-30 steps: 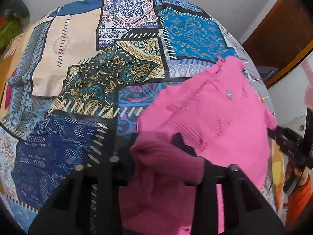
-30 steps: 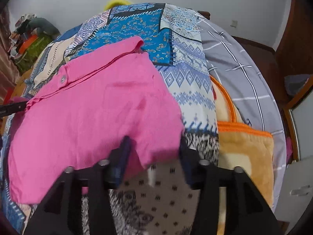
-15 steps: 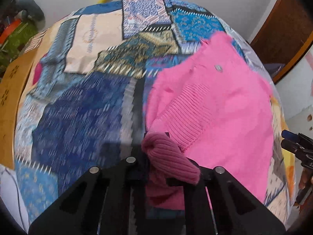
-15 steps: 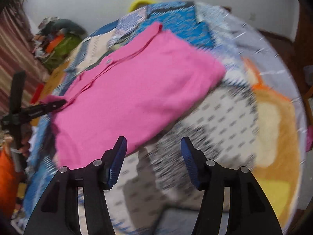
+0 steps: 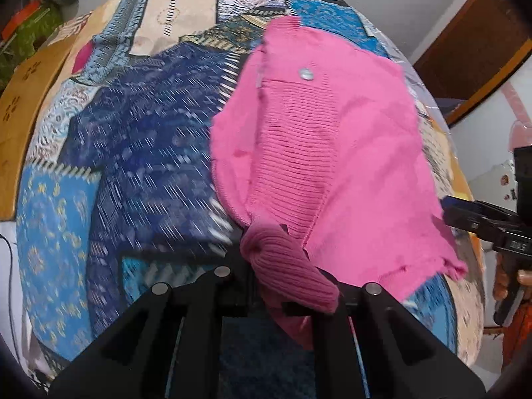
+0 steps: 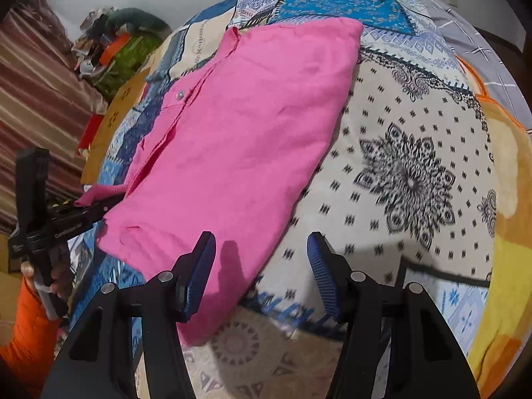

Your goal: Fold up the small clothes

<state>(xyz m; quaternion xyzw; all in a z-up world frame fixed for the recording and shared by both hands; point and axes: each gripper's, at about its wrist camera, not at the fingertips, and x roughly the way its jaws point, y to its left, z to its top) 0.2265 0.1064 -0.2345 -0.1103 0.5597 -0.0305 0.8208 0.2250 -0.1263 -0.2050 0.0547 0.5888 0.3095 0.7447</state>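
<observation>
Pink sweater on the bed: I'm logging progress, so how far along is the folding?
Partly done: the pink sweater lies flat on the patchwork bedspread with one side folded in. In hand: the left tool is shut on its ribbed cuff. The right tool is open and empty. Left: laying that sleeve in and the final folds.

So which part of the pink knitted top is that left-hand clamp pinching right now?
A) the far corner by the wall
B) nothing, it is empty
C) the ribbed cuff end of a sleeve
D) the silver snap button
C: in the left wrist view the left gripper is shut on the bunched ribbed cuff of the pink top, with the snap button lying well clear of it.
</observation>
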